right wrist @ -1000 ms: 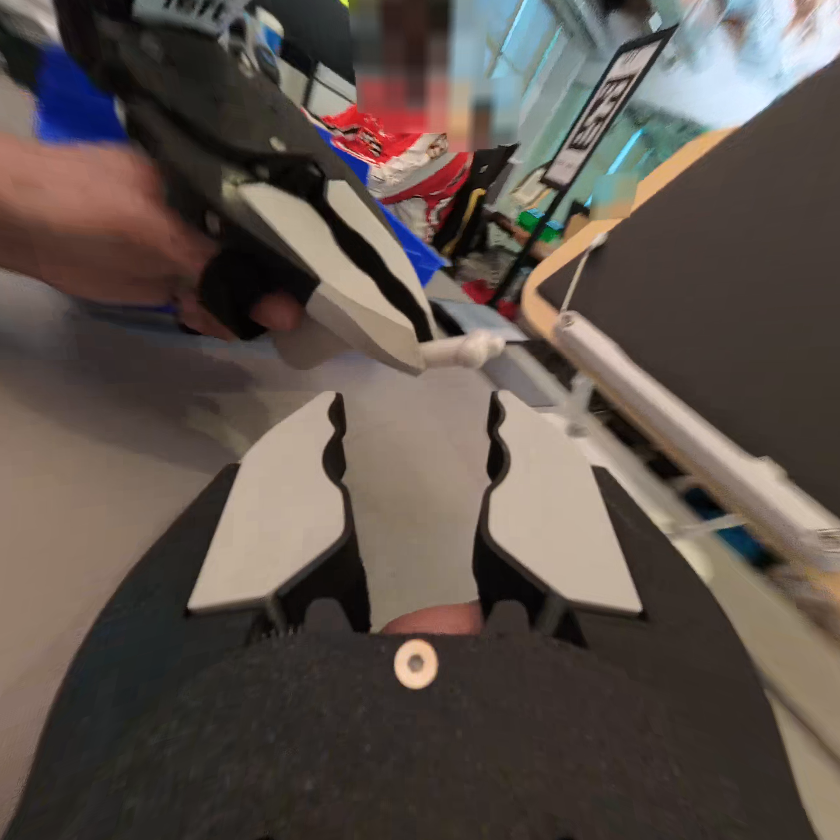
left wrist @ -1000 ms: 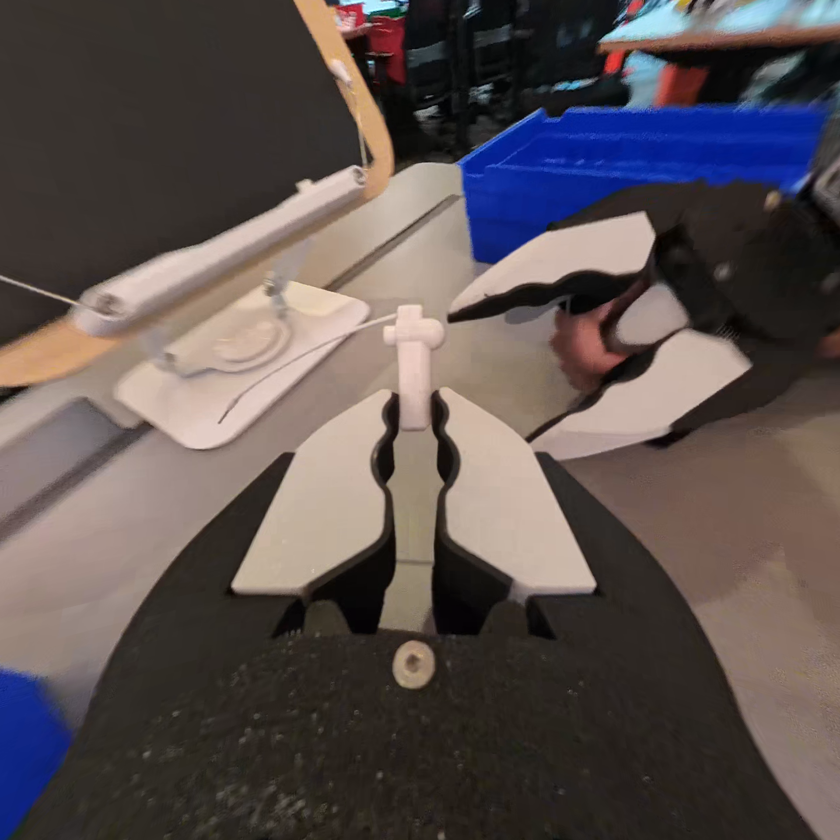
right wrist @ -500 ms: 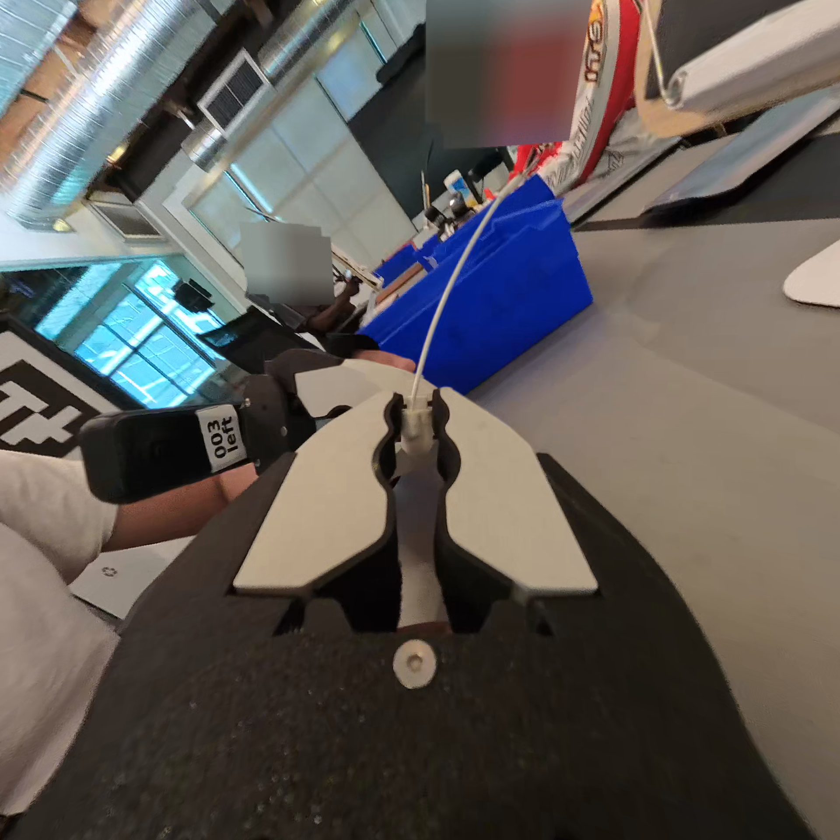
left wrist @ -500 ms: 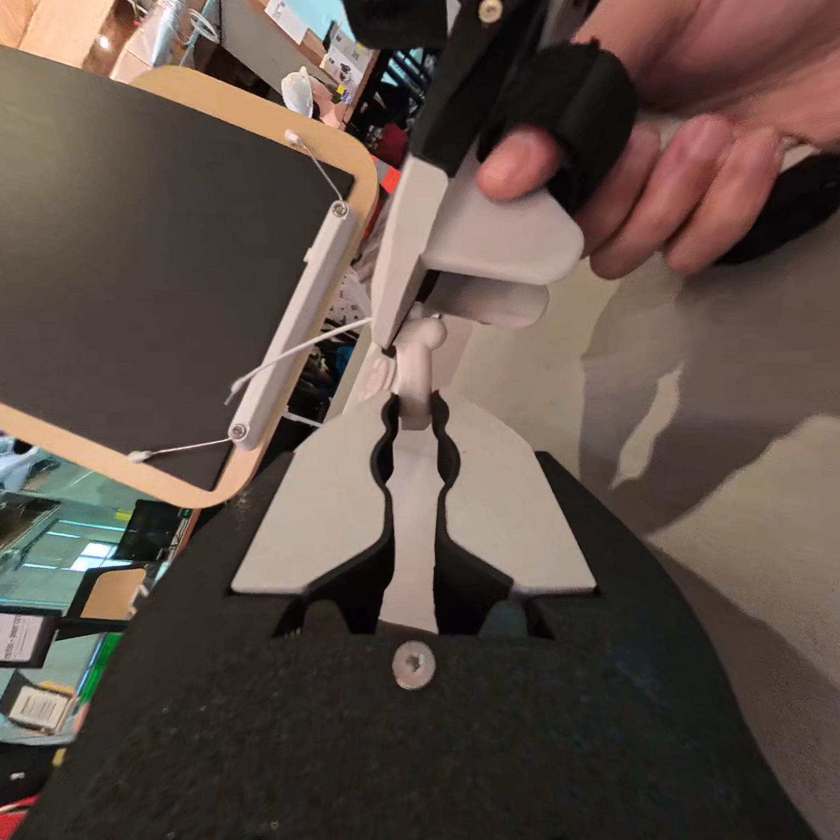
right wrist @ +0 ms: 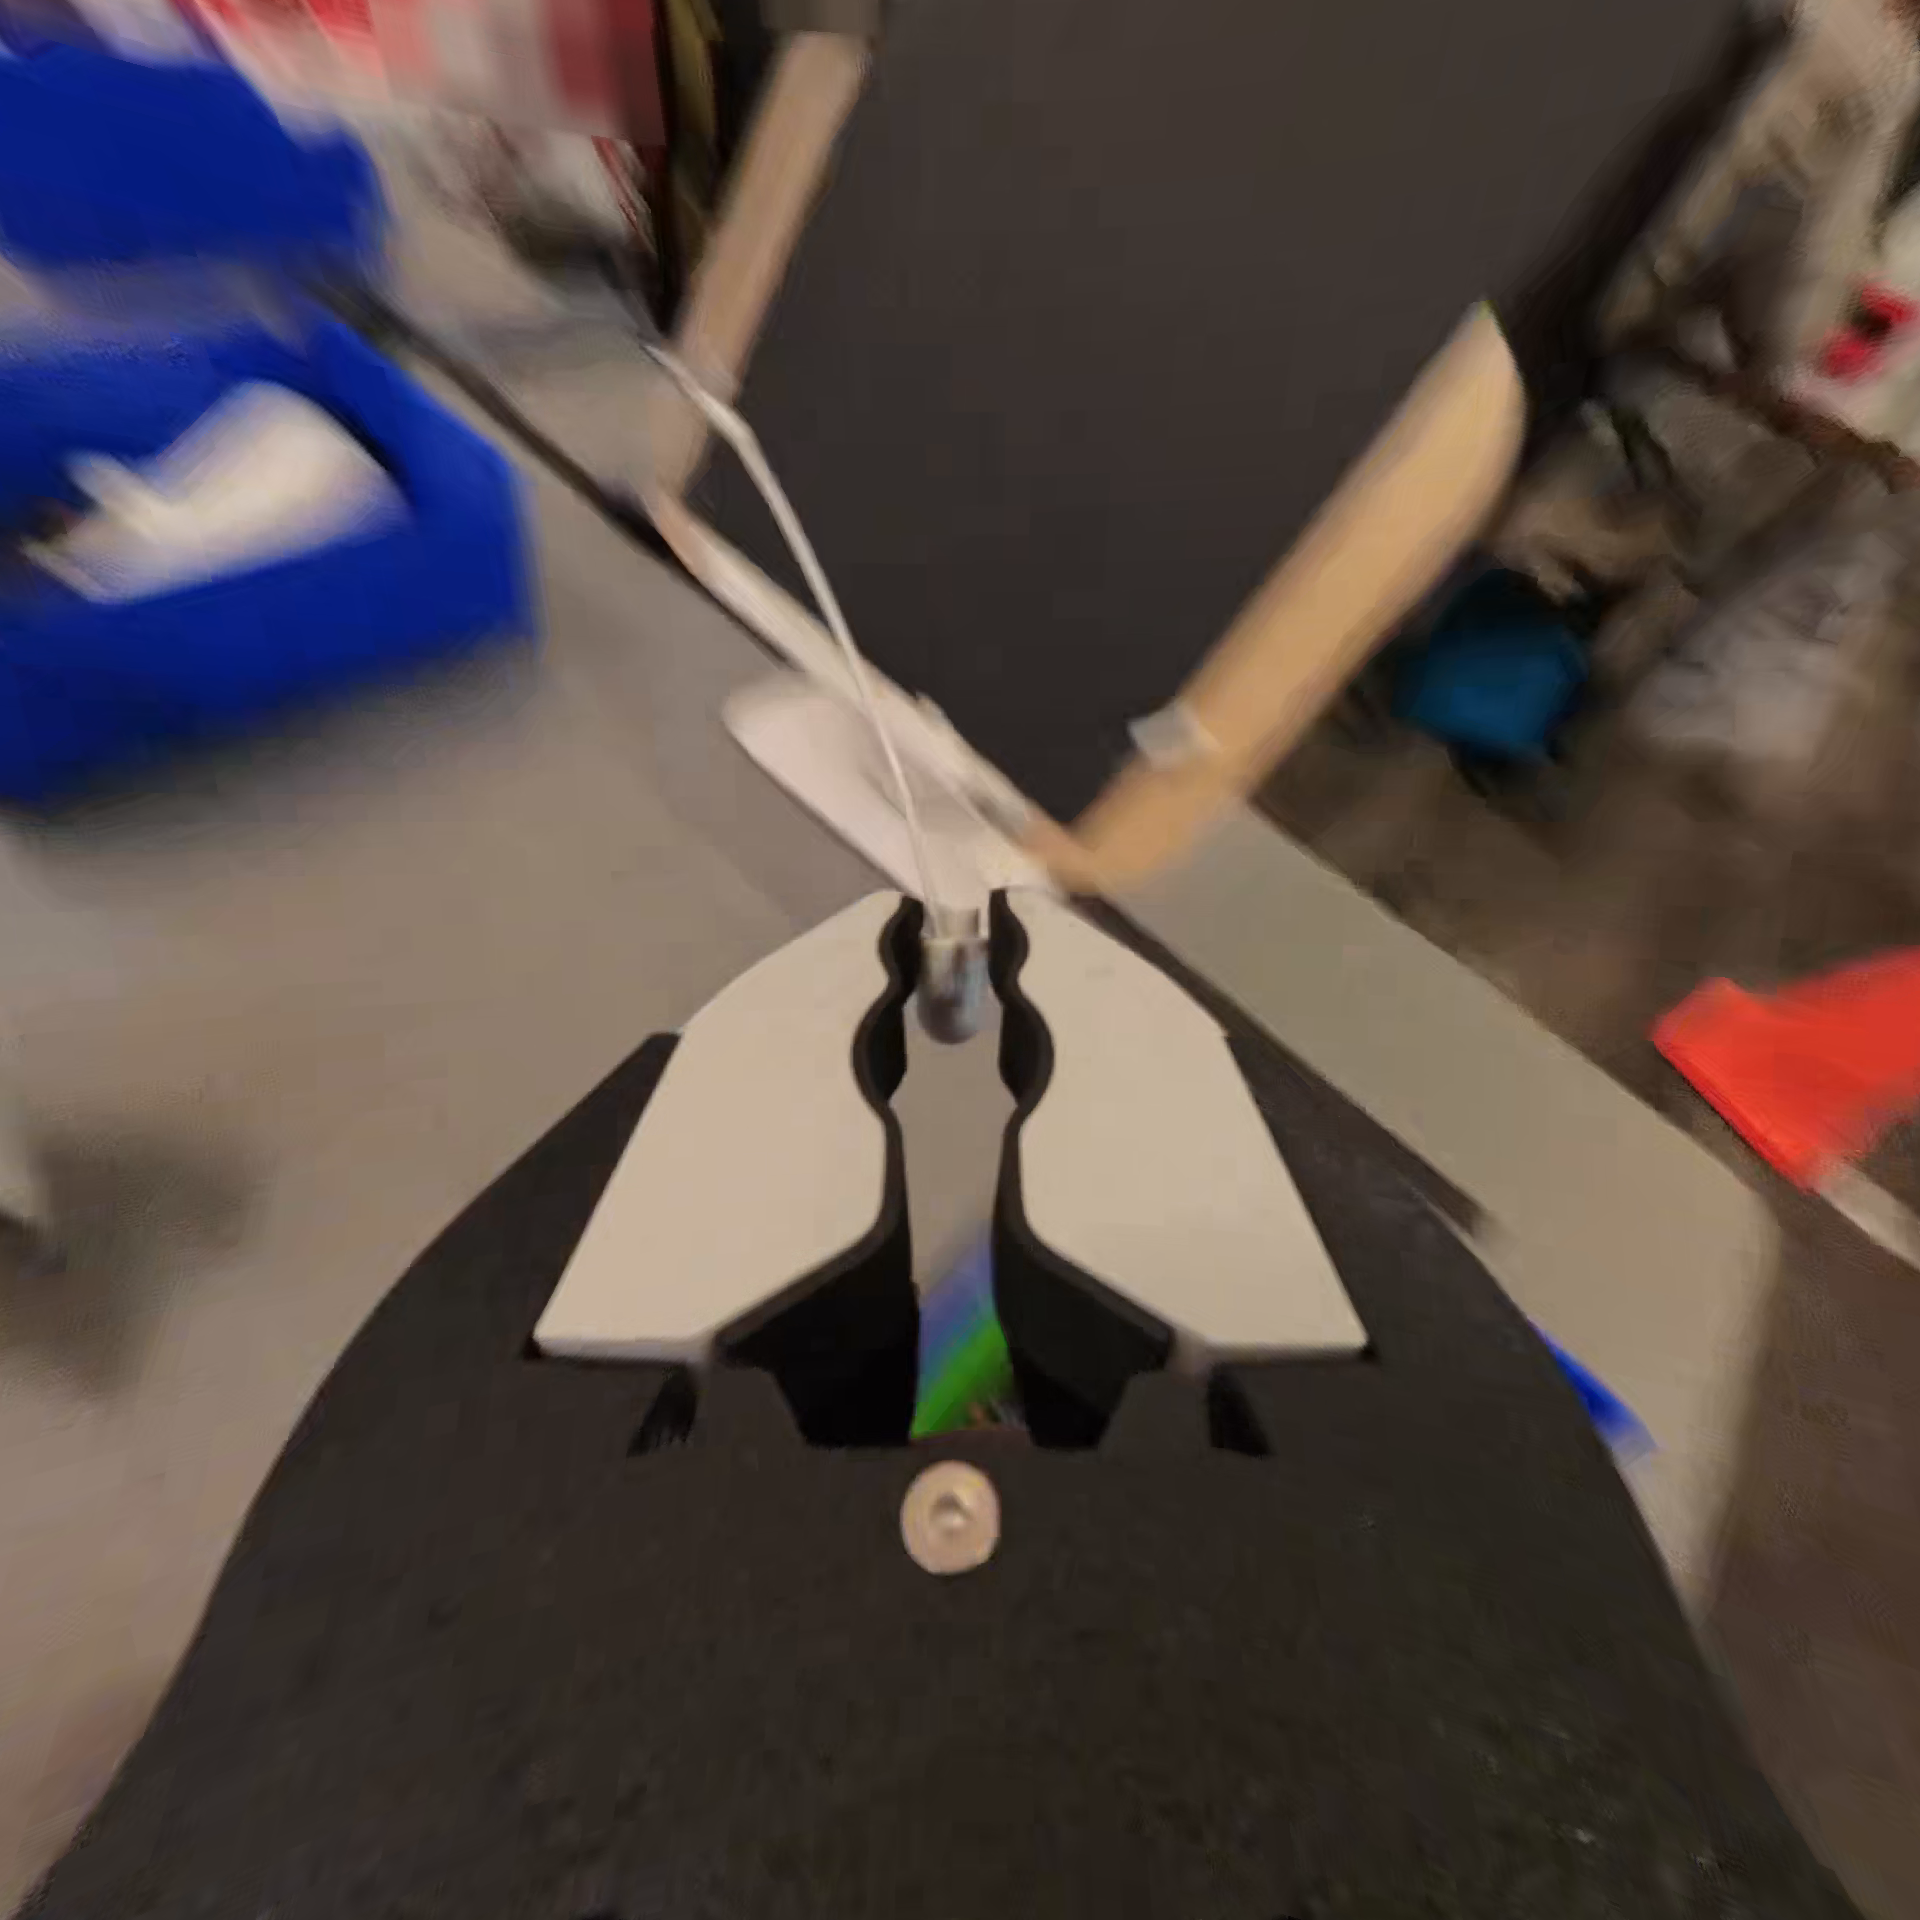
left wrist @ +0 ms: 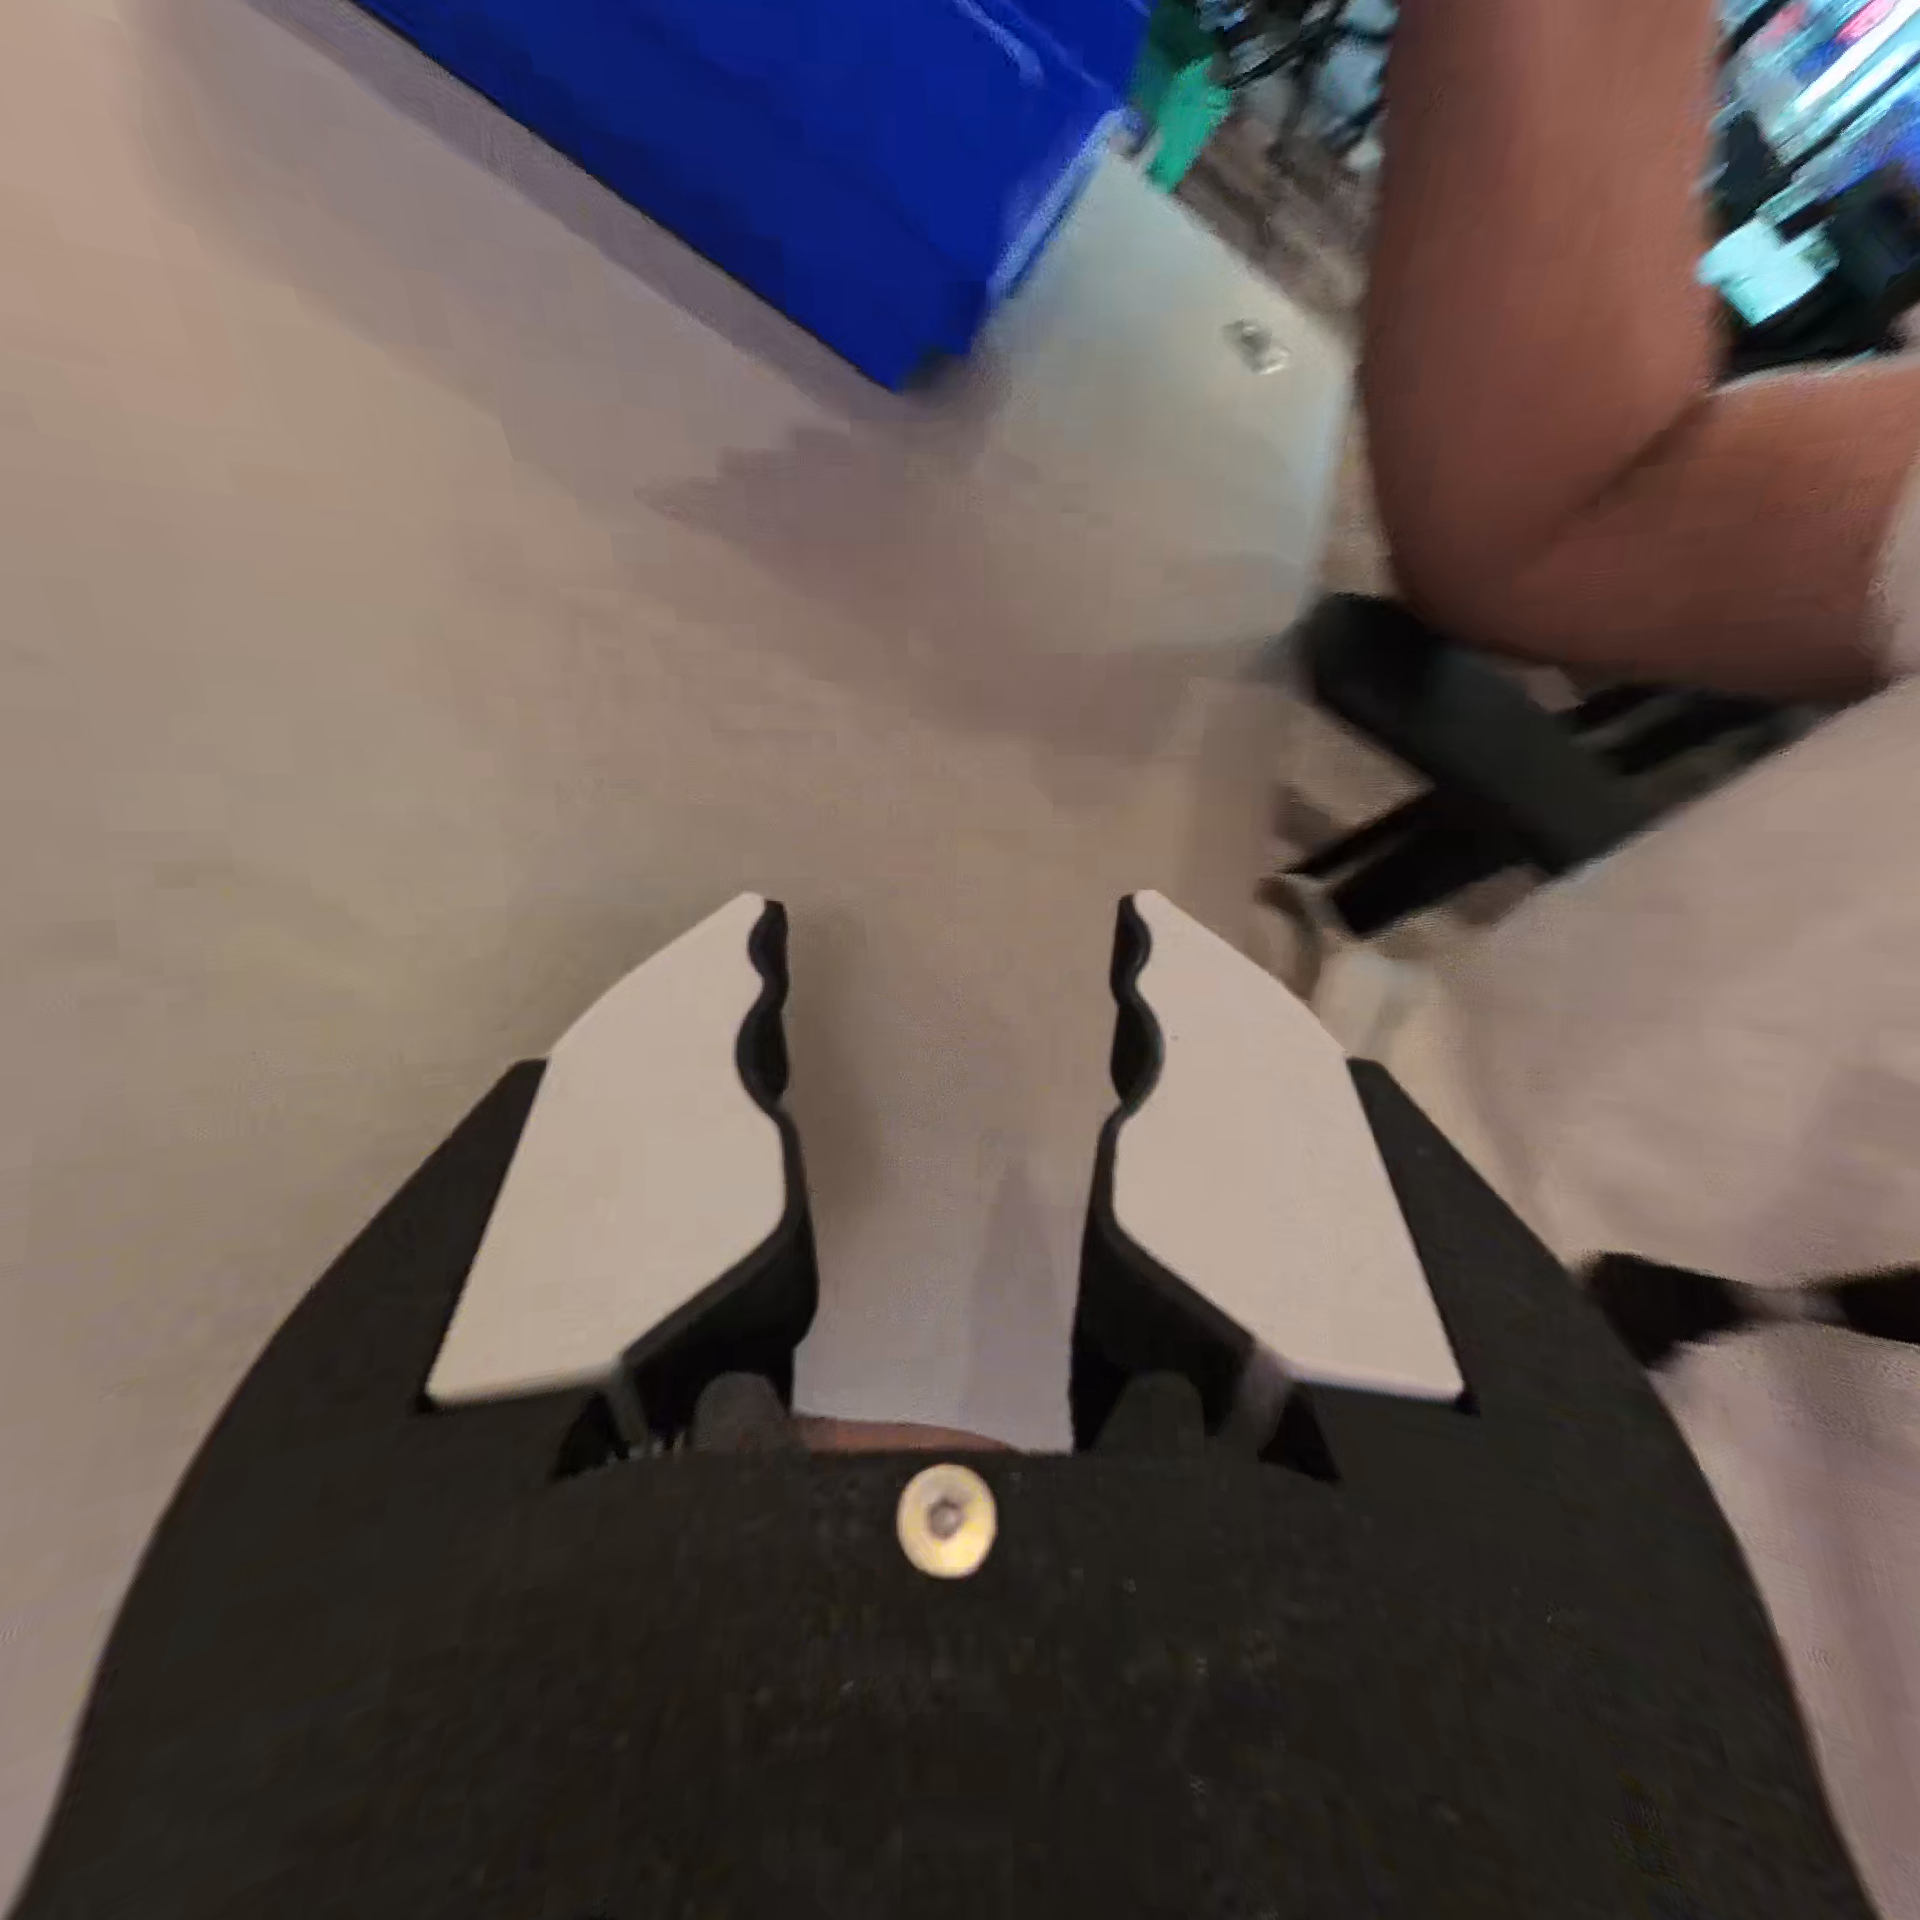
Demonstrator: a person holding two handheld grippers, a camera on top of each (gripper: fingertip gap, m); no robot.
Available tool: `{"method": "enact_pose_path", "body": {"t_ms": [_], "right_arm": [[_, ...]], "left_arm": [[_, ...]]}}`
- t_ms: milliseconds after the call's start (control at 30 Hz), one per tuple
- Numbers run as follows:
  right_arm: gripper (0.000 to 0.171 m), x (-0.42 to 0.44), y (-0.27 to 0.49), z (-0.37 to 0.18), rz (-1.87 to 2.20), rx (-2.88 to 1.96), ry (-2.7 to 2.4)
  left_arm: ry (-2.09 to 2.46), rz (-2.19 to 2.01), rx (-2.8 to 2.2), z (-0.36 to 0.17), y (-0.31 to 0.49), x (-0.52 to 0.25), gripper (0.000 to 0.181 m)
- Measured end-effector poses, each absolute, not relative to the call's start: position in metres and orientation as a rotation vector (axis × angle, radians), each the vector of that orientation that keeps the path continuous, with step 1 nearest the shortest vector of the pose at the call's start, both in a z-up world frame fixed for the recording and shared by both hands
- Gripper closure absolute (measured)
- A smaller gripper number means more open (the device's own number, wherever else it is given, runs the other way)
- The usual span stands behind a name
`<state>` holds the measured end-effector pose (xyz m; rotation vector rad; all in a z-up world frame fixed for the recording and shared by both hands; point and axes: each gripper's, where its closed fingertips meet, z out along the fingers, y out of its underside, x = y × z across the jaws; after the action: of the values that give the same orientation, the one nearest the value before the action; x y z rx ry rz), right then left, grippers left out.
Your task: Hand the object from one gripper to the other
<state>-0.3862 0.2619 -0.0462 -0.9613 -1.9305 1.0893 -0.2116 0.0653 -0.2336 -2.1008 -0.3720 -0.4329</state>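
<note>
The object is a small white peg (right wrist: 948, 971) with a thin white cord (right wrist: 821, 623) tied to it. My right gripper (right wrist: 948, 925) is shut on the peg near its fingertips, and the cord runs up from it toward a black board with a wooden rim (right wrist: 1299, 644). My left gripper (left wrist: 951, 925) is open and empty, pointing down at the grey table (left wrist: 364, 675). The peg does not show in the left wrist view. Both views are blurred by motion.
A blue bin (left wrist: 831, 156) stands on the table beyond my left gripper and also shows at the left of the right wrist view (right wrist: 229, 520). A person's bare arm (left wrist: 1621, 416) and a black chair base (left wrist: 1507, 769) are at the right. A white stand base (right wrist: 831, 769) sits under the board.
My left gripper has let go of the peg and opened, then swung away toward the table. My right gripper, open a second ago, has shut on the peg and carried it off.
</note>
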Motion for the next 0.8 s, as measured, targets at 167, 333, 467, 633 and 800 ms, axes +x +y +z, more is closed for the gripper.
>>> {"method": "enact_pose_path", "body": {"t_ms": [167,333,467,633,800], "right_arm": [[0.158,-0.351,0.401,-0.166,0.477,-1.554,-2.133],[0.158,-0.359,0.428,-0.238,0.542,-1.812,-2.050],[0.157,-0.362,0.416,-0.274,0.544,-1.830,-2.115],[0.158,-0.365,0.401,-0.288,0.492,-1.852,-2.158],[0.149,-0.364,0.403,-0.289,0.516,-1.882,-2.150]], "left_arm": [[-0.548,-0.673,-1.825,-0.197,0.045,-0.170,0.119],[-0.665,-0.337,-1.810,-0.219,0.006,-0.176,0.124],[-0.742,-0.372,-1.749,-0.228,-0.009,-0.162,0.129],[-0.762,-0.346,-1.750,-0.232,-0.016,-0.166,0.129],[-0.726,-0.146,-1.848,-0.239,-0.024,-0.176,0.130]]}}
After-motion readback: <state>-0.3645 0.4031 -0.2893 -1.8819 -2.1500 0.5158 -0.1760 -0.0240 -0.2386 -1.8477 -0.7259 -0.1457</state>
